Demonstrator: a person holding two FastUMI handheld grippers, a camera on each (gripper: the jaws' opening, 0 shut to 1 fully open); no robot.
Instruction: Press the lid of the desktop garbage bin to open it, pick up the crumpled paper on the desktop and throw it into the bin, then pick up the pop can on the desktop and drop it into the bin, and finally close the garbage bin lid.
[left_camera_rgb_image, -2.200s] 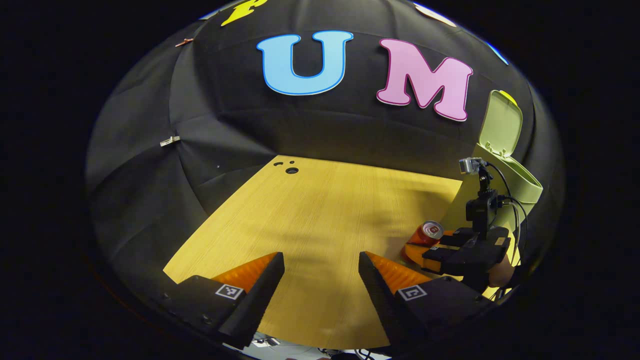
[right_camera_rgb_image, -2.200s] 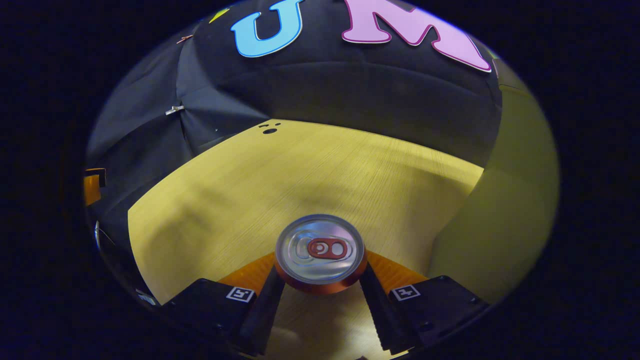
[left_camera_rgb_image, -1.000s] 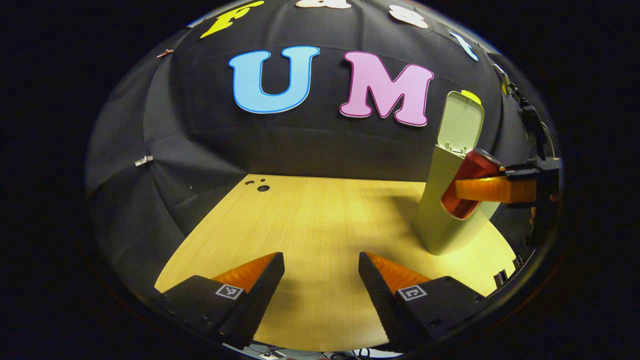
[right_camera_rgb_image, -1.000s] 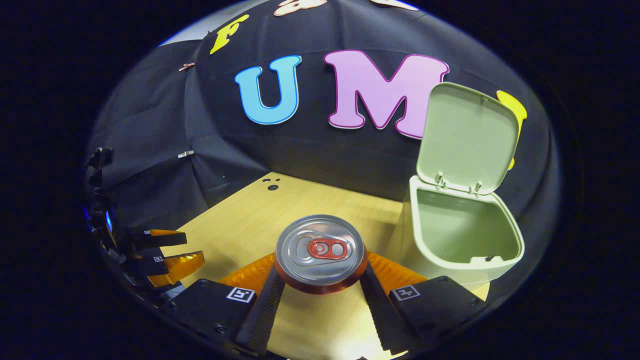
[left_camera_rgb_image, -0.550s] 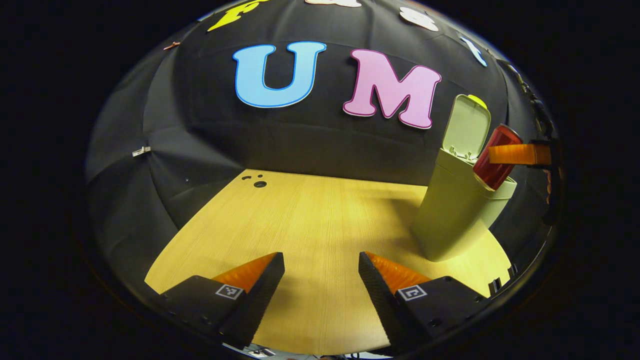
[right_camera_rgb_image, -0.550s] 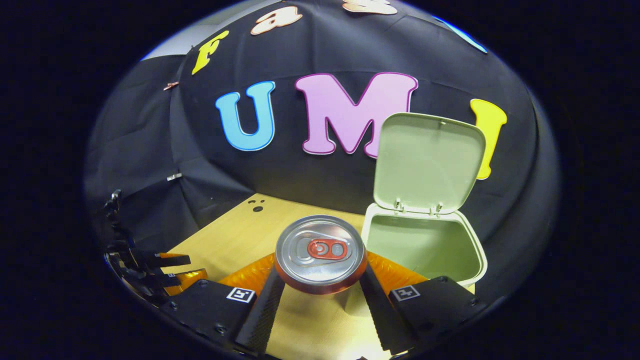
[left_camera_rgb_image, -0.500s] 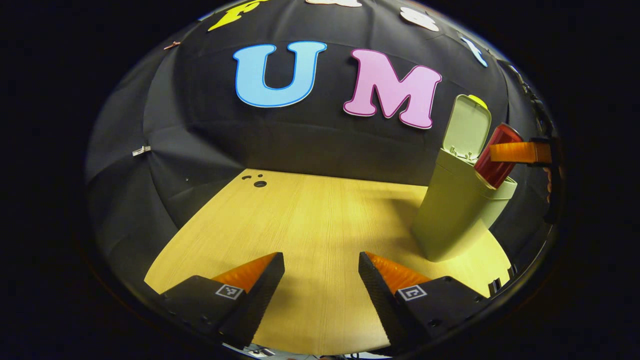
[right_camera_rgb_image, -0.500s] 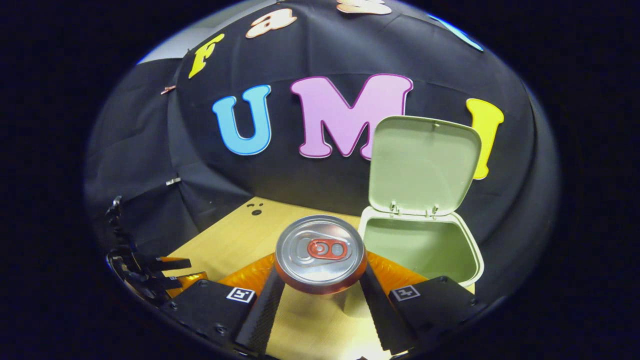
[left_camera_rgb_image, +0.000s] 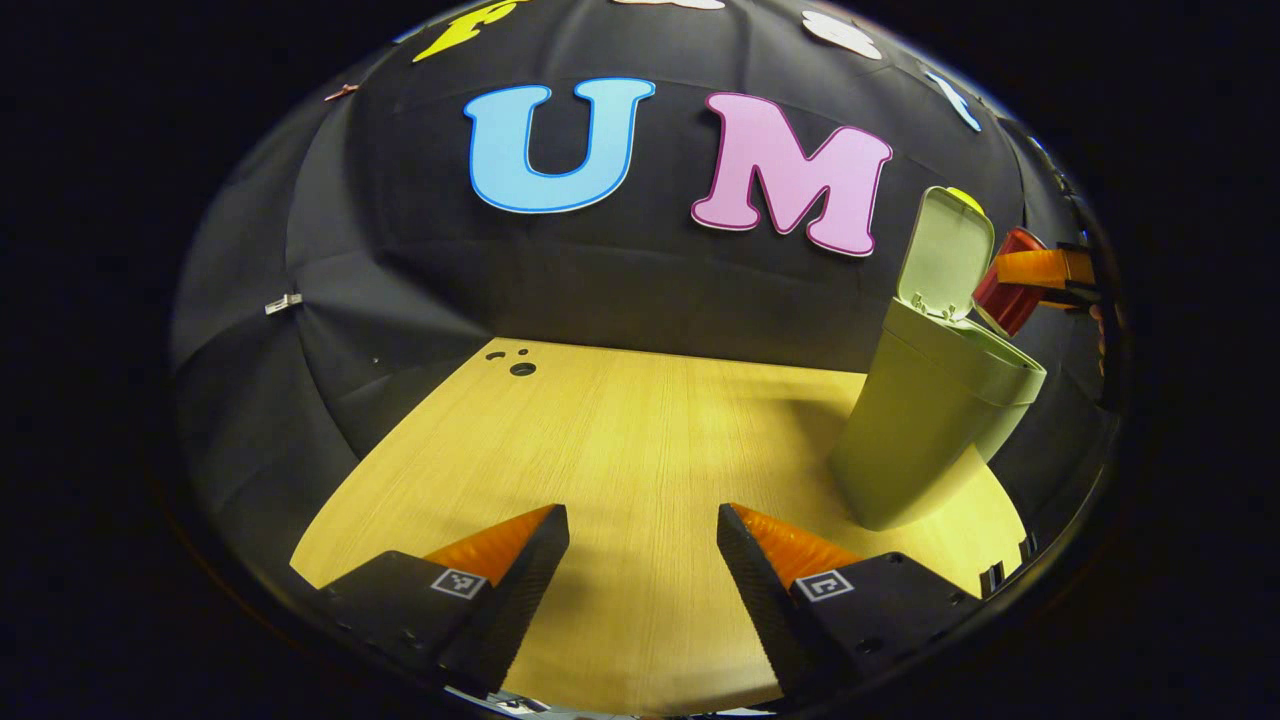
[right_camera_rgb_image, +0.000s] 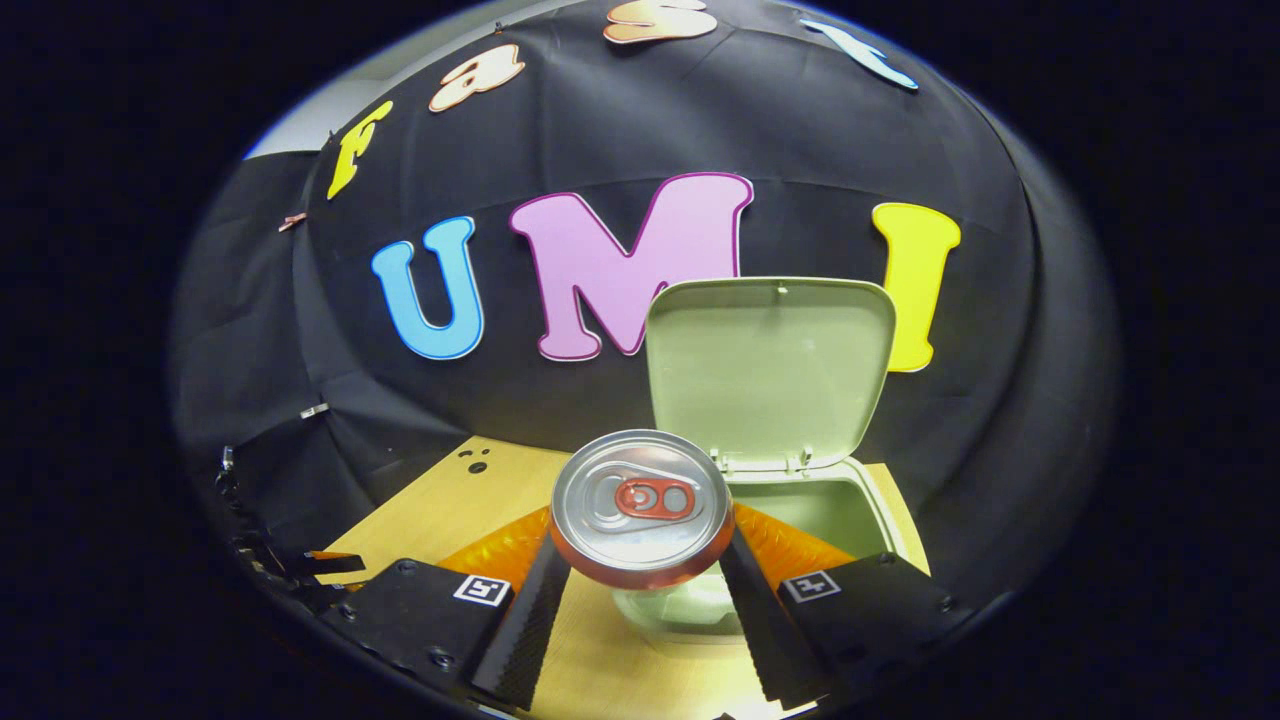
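My right gripper (right_camera_rgb_image: 640, 575) is shut on the red pop can (right_camera_rgb_image: 640, 508), silver top facing the camera. It holds the can above the front of the pale green bin (right_camera_rgb_image: 850, 515), whose lid (right_camera_rgb_image: 770, 365) stands upright and open. In the left gripper view the same bin (left_camera_rgb_image: 925, 420) stands at the right of the wooden desktop (left_camera_rgb_image: 640, 450), and the pop can (left_camera_rgb_image: 1005, 290) hangs over its mouth in the right gripper (left_camera_rgb_image: 1040, 275). My left gripper (left_camera_rgb_image: 643, 560) hovers open low over the near desktop with nothing between its fingers. The bin's inside is mostly hidden.
The desktop has small round holes (left_camera_rgb_image: 520, 367) at its far left corner. Black cloth walls close in the back and left. The left gripper (right_camera_rgb_image: 320, 565) appears small at the lower left of the right gripper view.
The right gripper lifted the pop can off the desktop and carried it up and across to above the open bin. The left gripper stayed open, shifting only slightly.
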